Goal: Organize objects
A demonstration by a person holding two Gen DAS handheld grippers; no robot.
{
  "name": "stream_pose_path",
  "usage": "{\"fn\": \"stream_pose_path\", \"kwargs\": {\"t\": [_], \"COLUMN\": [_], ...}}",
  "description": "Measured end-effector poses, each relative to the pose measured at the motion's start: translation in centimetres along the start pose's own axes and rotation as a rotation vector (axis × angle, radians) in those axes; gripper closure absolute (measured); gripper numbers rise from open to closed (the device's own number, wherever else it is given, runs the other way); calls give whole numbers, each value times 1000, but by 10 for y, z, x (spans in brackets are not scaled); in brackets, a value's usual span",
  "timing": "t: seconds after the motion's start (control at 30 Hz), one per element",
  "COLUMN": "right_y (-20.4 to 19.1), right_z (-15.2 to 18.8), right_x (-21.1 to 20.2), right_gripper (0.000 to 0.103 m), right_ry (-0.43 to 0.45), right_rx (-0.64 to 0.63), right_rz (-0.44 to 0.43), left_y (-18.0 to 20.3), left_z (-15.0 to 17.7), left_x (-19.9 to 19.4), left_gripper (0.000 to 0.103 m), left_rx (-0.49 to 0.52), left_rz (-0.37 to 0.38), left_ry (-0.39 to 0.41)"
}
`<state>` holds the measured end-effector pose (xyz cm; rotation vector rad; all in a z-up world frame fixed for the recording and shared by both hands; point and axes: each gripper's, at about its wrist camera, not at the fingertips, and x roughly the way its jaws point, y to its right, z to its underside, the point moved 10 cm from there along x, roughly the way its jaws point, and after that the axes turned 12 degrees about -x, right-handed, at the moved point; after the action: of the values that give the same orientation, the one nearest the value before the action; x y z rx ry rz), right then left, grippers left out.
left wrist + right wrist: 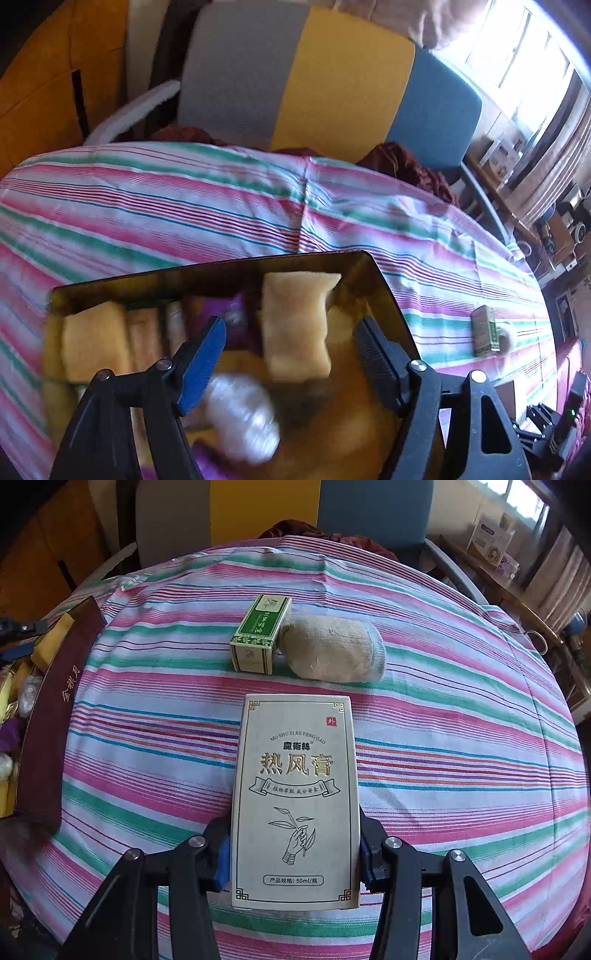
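My right gripper point(294, 853) is shut on a tall white box point(295, 797) with gold Chinese lettering, held above the striped cloth. Beyond it lie a small green box point(260, 638) and a rolled beige sock point(334, 651), touching each other. My left gripper point(290, 347) is open and empty, hovering over an open gold-lined box point(384, 291). Inside that box are yellow sponges point(297, 328), a white wrapped ball point(243, 417) and purple wrapping. The green box also shows in the left wrist view point(485, 330).
The dark red wall of the open box point(55, 731) stands at the left of the right wrist view. A striped cloth point(461, 738) covers the round table. A grey, yellow and blue chair back point(332, 81) stands behind it. Cluttered shelves point(554, 221) are at right.
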<state>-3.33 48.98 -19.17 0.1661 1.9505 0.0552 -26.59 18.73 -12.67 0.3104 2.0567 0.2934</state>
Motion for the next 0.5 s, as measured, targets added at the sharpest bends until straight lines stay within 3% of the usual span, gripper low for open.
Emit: {"fn": "stream_pose_path", "kwargs": {"t": [0.37,0.5], "right_y": [1,1], "right_z": [-1,-1], "right_x": [-3,-2], "right_gripper": [52,52], "right_ry": [4,1], "right_rx": [3,6], "right_rz": [21,24], "left_y": [-56,-75], "left_z": [72,92], "left_x": [-93,-110], "left_gripper": [42,47], "left_rx": [-10,-16], "left_rz": [-30,-35], "left_ry": [69,83]}}
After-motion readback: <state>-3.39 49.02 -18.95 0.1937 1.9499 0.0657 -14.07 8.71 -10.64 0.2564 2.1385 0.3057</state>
